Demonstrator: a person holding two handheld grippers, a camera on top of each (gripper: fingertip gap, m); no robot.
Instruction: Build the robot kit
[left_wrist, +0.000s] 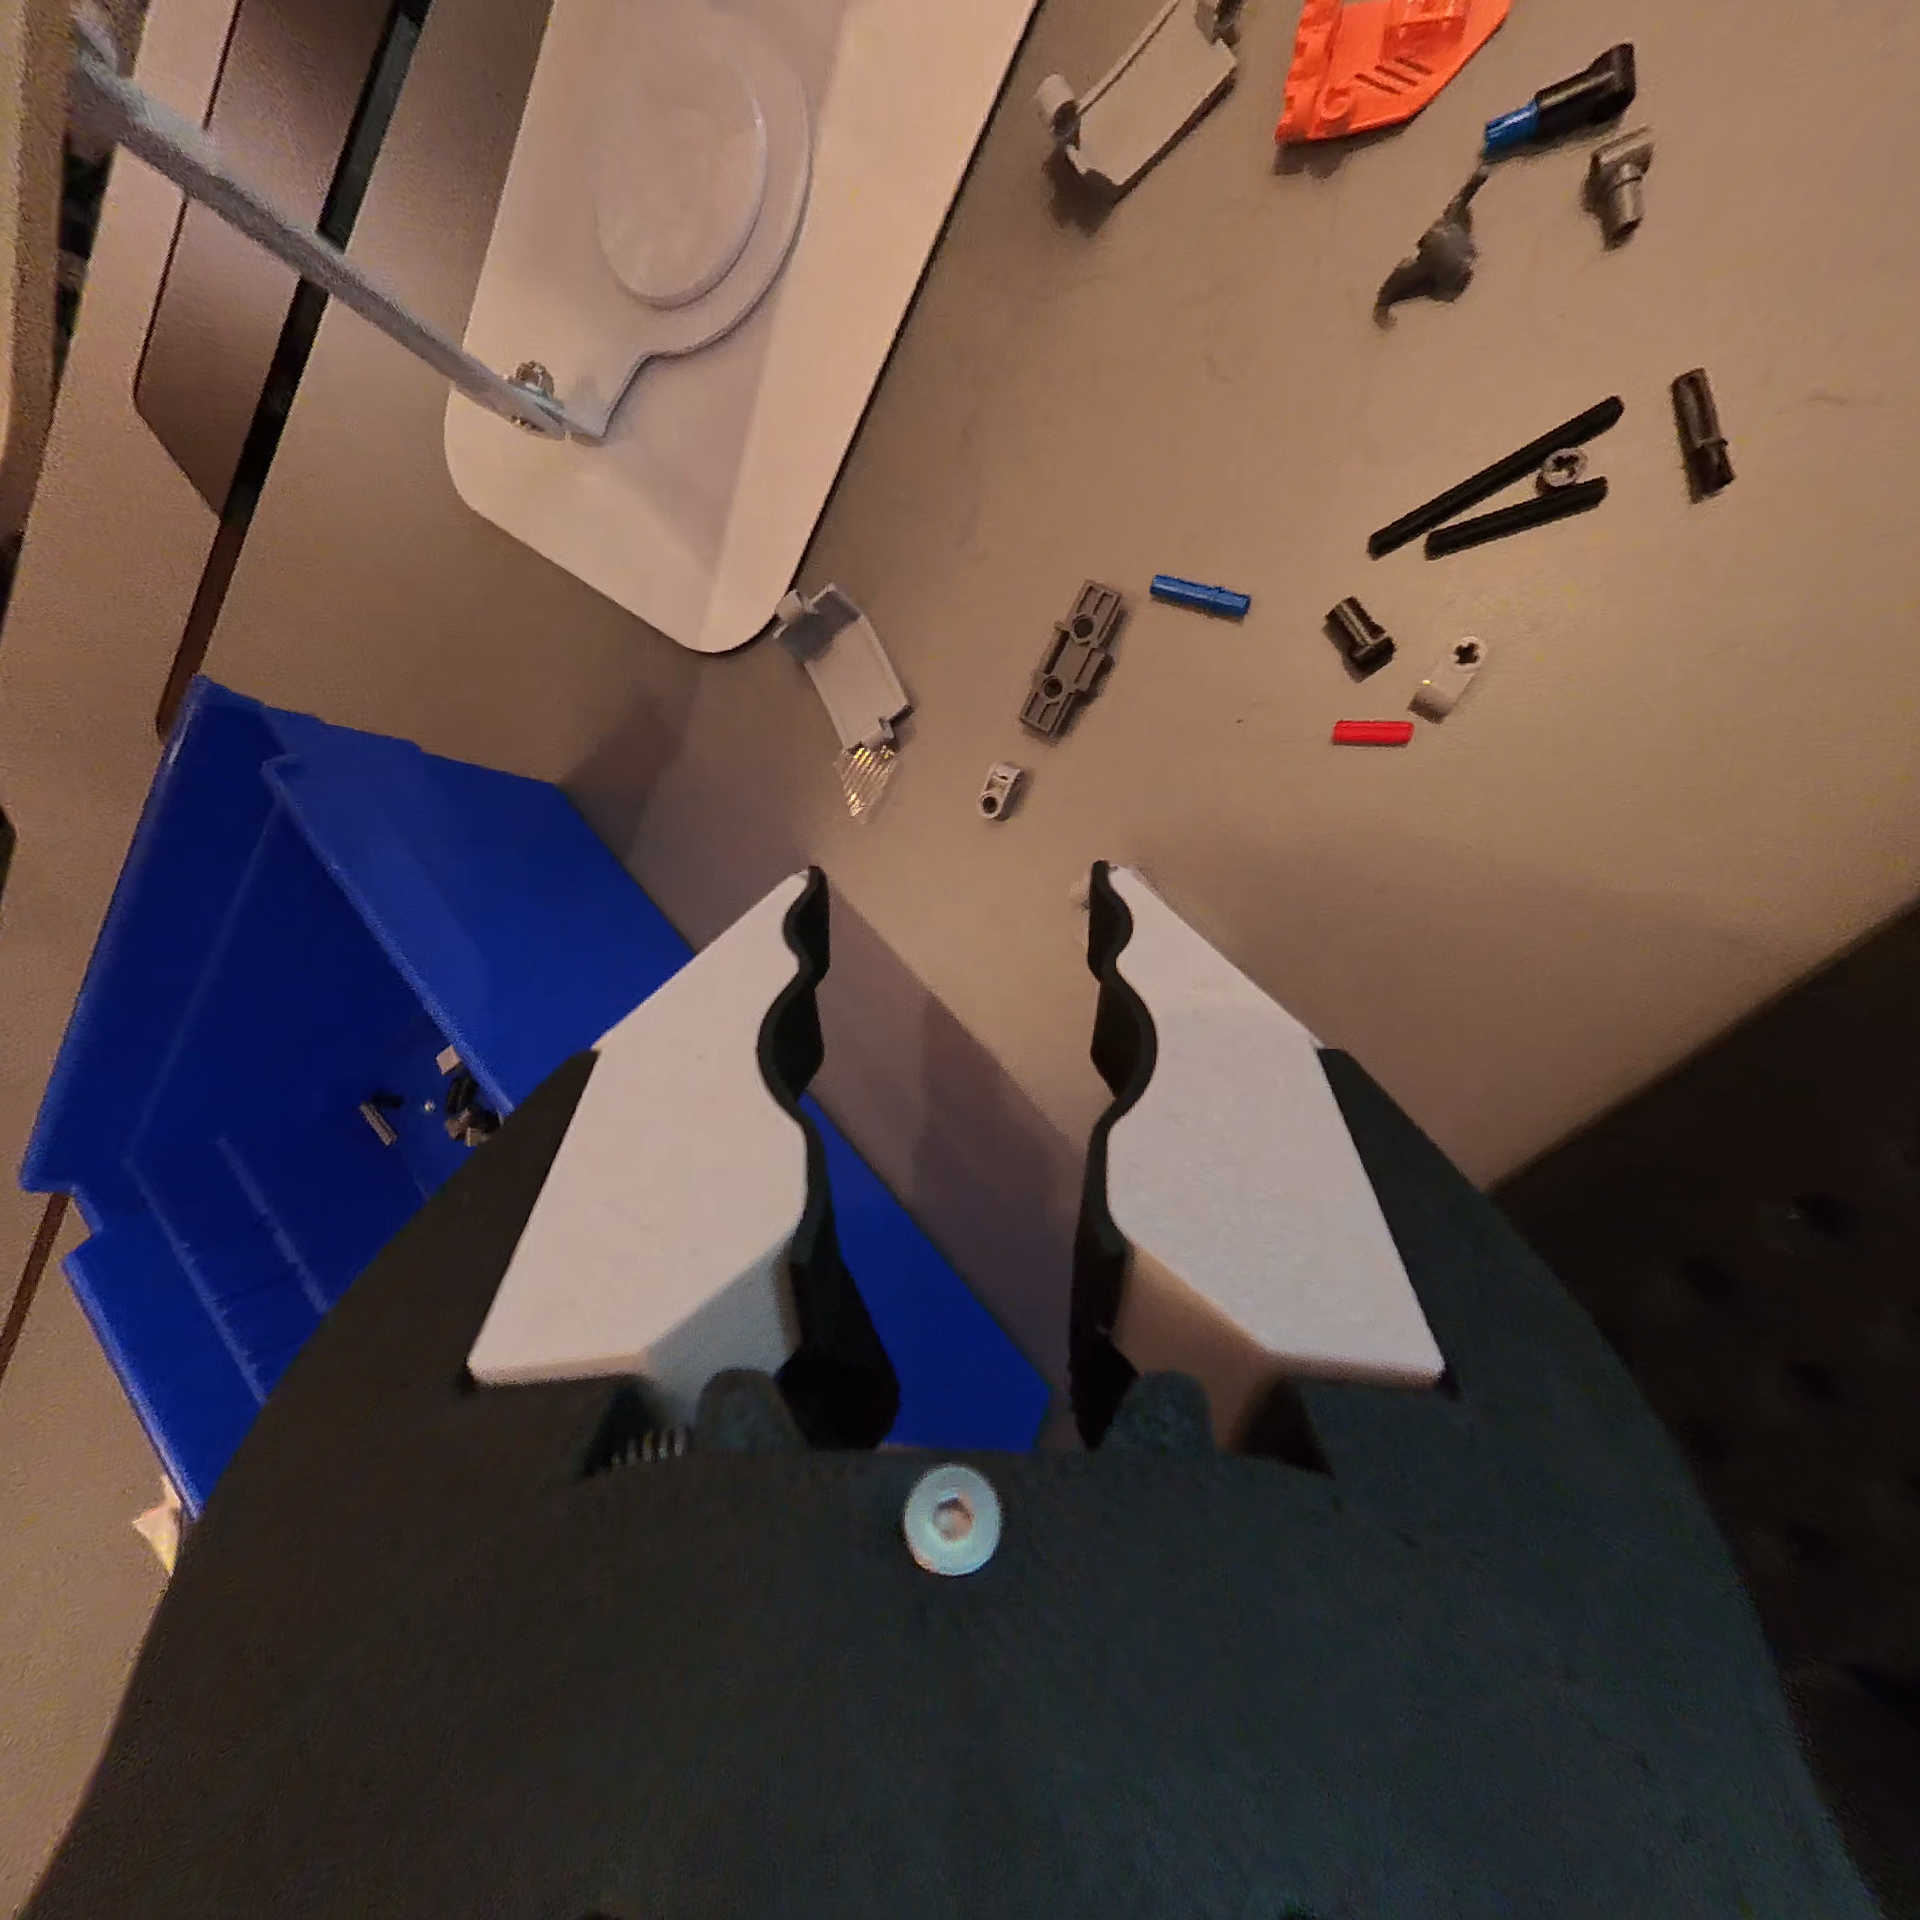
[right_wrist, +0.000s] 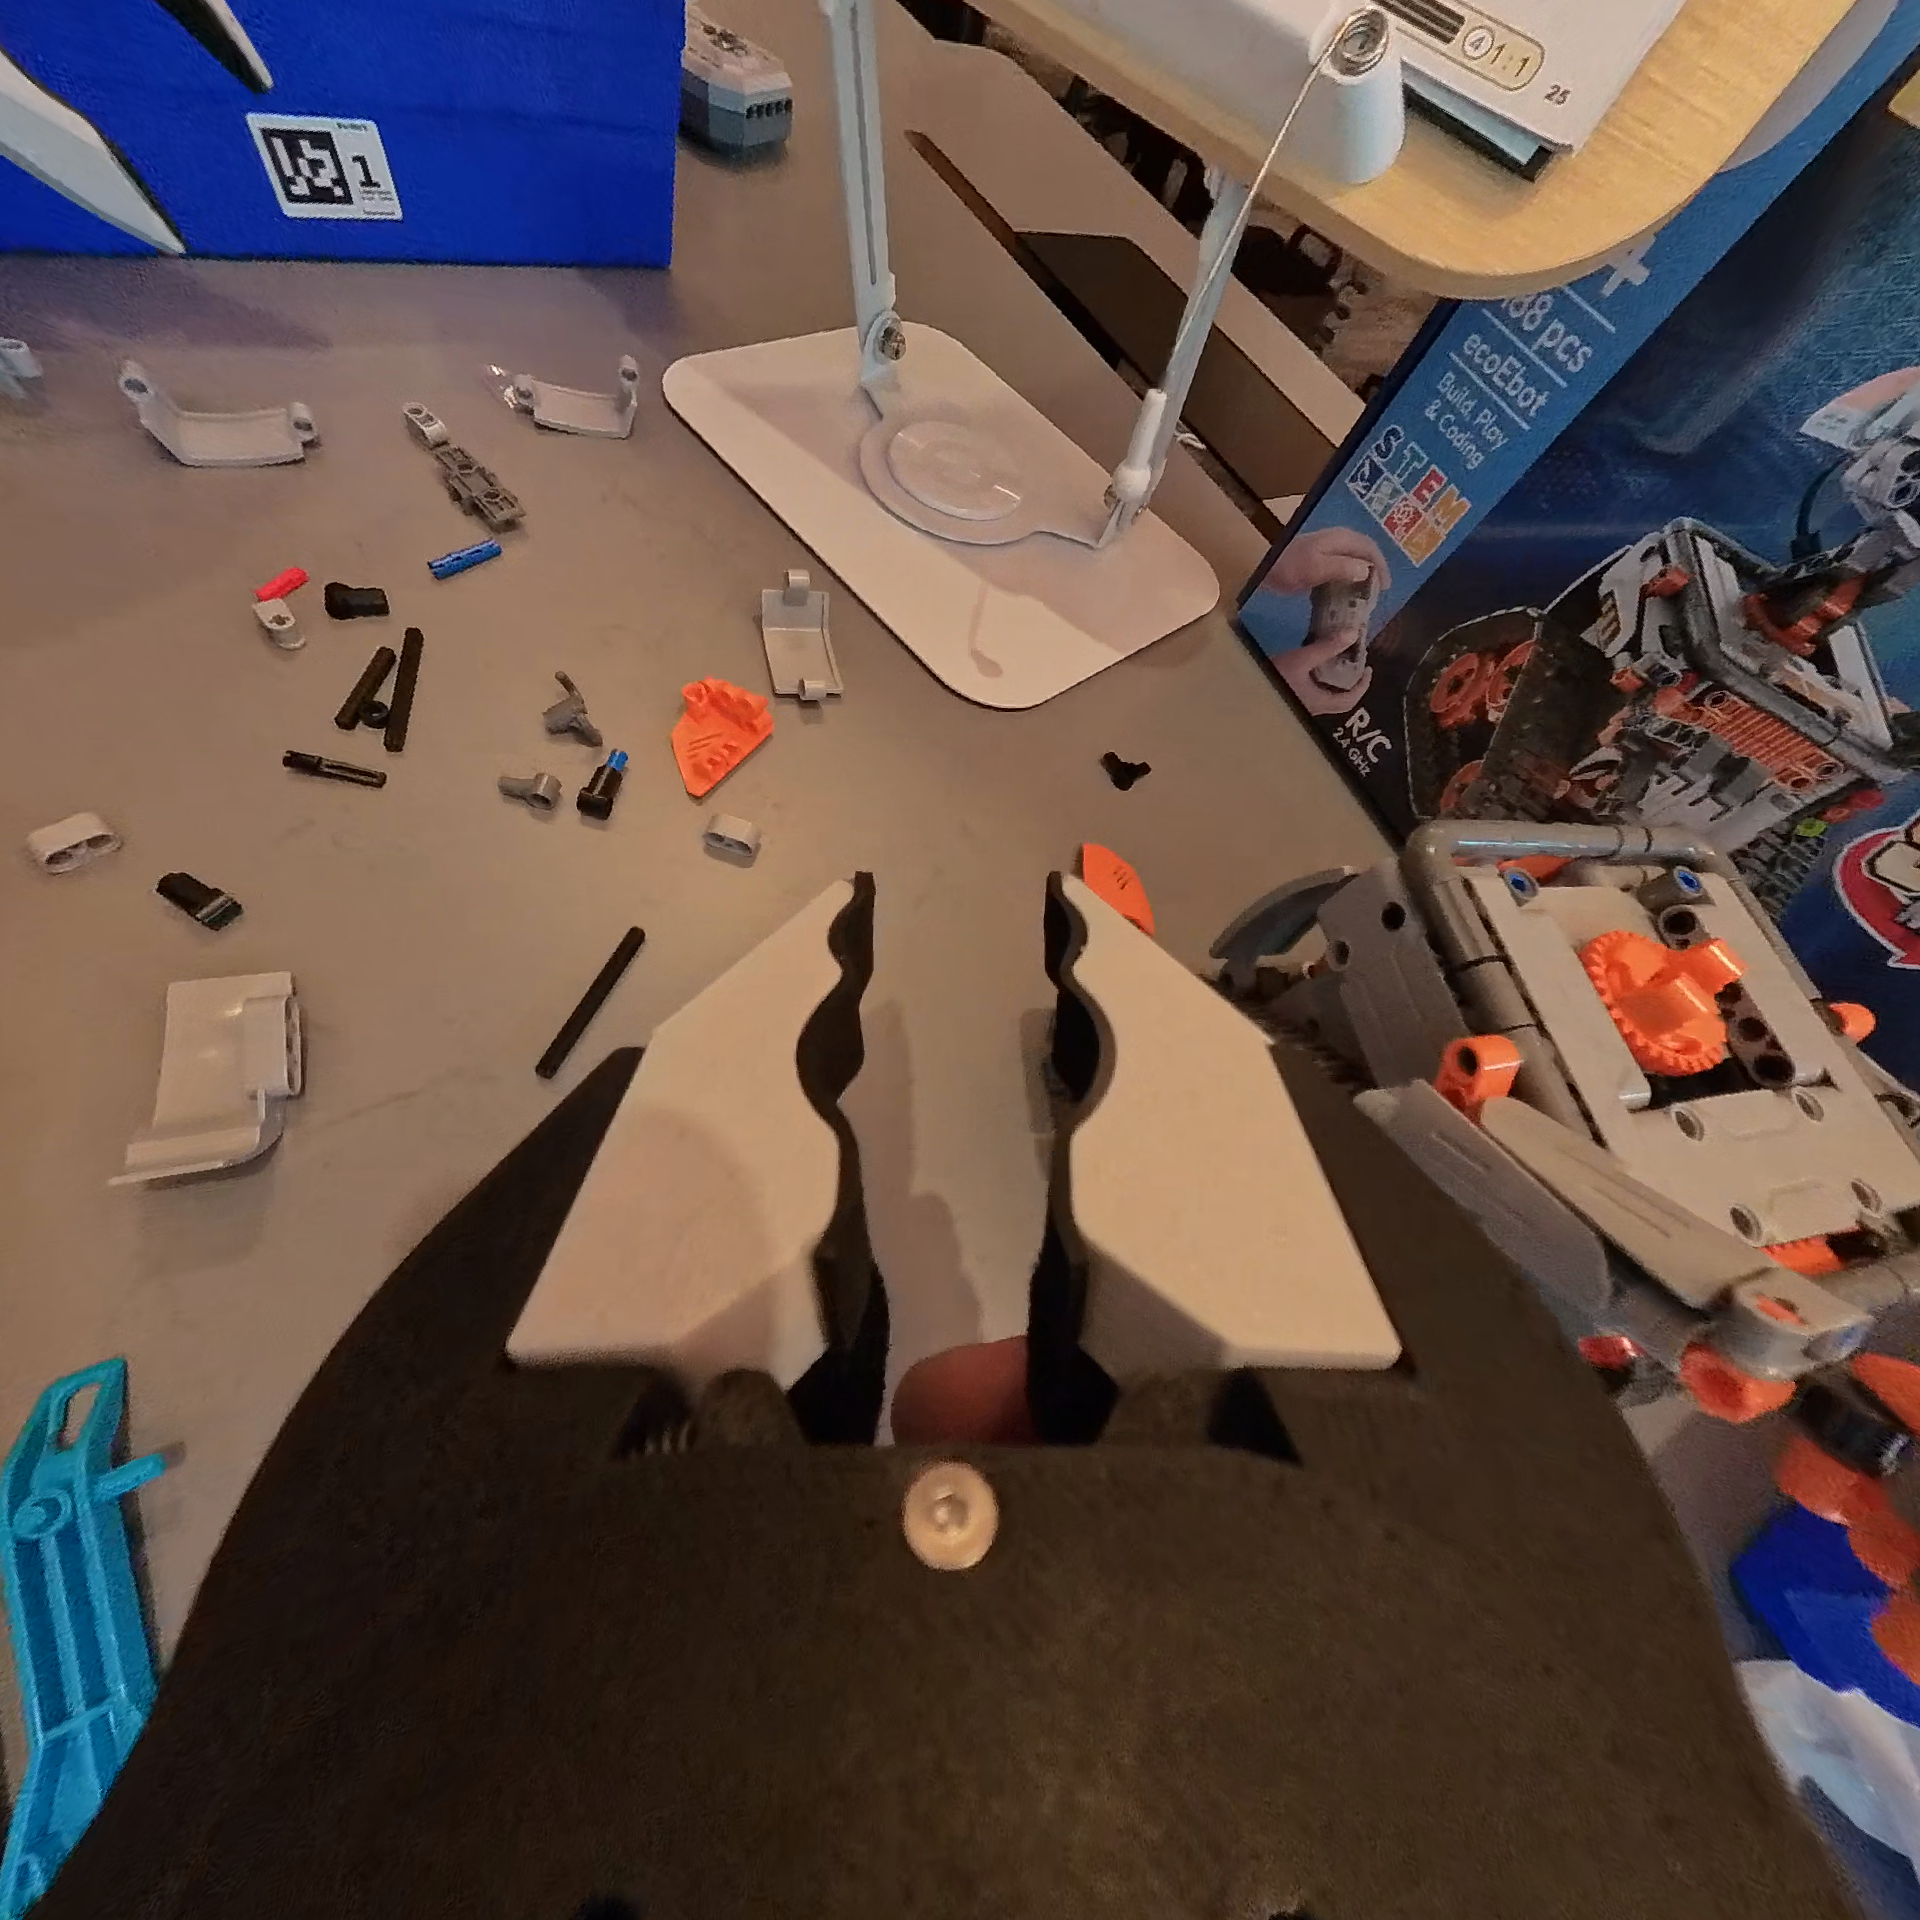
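Note:
My left gripper is open and empty above the grey table, beside a blue bin holding a few small parts. Nearest ahead lie a small grey connector, a grey flat plate piece, a curved grey panel and a blue pin. My right gripper is open and empty over the table. An orange piece sits just behind its right fingertip. A part-built grey and orange model stands close on its right. An orange panel and a black axle lie ahead left.
A white lamp base with its arm stands ahead. A printed toy box leans at the right. Several small black, grey, red pieces lie scattered. A teal beam lies at the lower left. A blue bin with a square marker stands behind. Some 30 cm of space lies between my two pairs of fingers. The right gripper is farther from the small grey connector, some 30 cm, than the left, some 7 cm. Look for it in the right wrist view too.

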